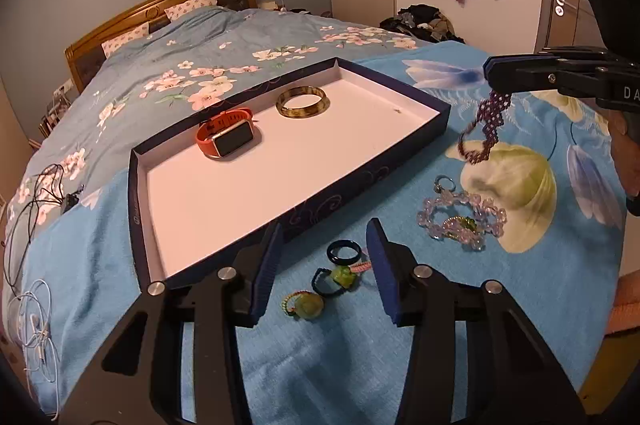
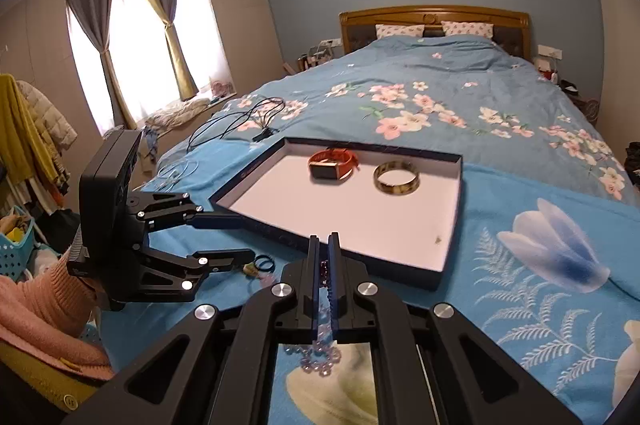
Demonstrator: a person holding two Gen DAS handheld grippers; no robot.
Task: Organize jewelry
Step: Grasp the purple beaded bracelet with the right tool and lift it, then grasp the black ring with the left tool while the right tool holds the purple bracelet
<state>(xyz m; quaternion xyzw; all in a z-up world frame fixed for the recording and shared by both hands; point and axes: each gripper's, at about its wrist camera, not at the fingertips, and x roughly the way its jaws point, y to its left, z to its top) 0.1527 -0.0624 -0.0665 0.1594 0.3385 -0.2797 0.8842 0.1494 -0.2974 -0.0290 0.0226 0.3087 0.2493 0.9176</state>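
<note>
On the bed (image 1: 168, 73), the tray (image 1: 400, 149) holds only a watch (image 1: 226, 137) and bangle (image 1: 302, 102); the right hand-held gripper (image 1: 490, 71) grasps a purple bracelet (image 1: 486, 129), the left hand-held gripper (image 1: 320, 265) is released above several pieces left outside.

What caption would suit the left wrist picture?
Right gripper lifts a purple bracelet beside the tray holding a watch and bangle.

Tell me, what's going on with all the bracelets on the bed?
A person is tidying jewelry with two hand-held grippers. The right gripper has its jaws shut on a purple beaded bracelet, which dangles above the blanket. The left gripper hovers open over small rings. The orange watch and brown bangle already lie in the tray. A pale beaded bracelet waits outside.
</note>
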